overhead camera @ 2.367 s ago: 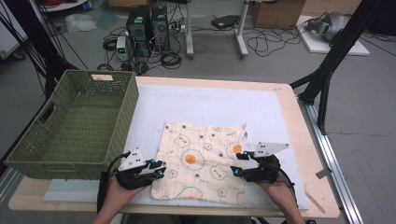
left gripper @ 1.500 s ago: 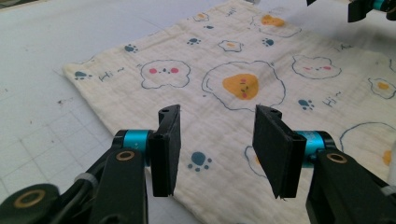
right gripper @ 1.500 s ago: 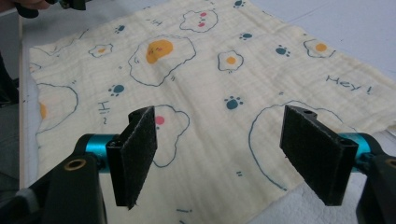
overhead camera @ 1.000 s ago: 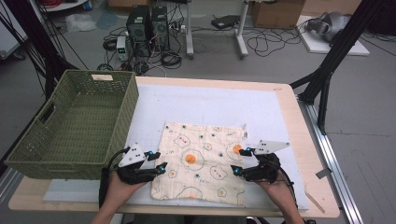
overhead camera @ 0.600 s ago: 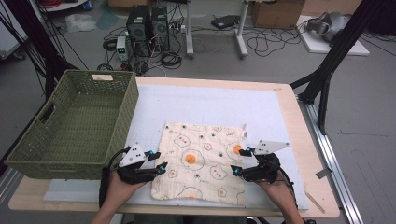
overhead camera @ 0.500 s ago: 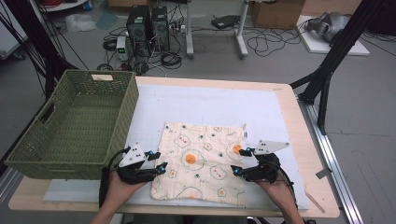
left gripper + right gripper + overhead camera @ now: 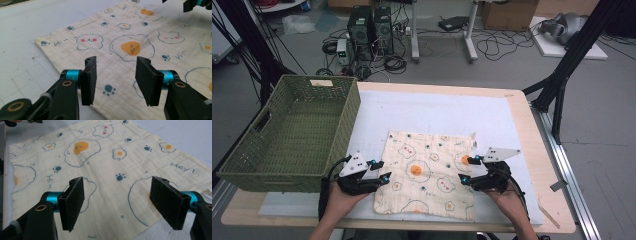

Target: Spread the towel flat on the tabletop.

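Cloth first: the cream muslin square printed with fried eggs and paw prints lies flat on the white mat, and it sits between my two grippers. From my left gripper it spreads away to the right and ahead; its left edge runs just beside my fingertips, and in the left gripper view the fabric already lies under and beyond the jaws, which stand apart with nothing pinched. From my right gripper the cloth spreads to the left; in the right gripper view the near hem and corner pass below jaws that are likewise spread wide and empty, poised over the fabric rather than on it.

So each hand is the nearer one to its own side edge, and the two edges run roughly parallel, away from me. I judge that the coming move turns on this: each gripper must drop and close on the hem directly beneath it, since neither pad touches cloth yet as far as I can tell.

Further off to my left gripper's left stands the green woven basket, well apart from the cloth, its open top facing up.
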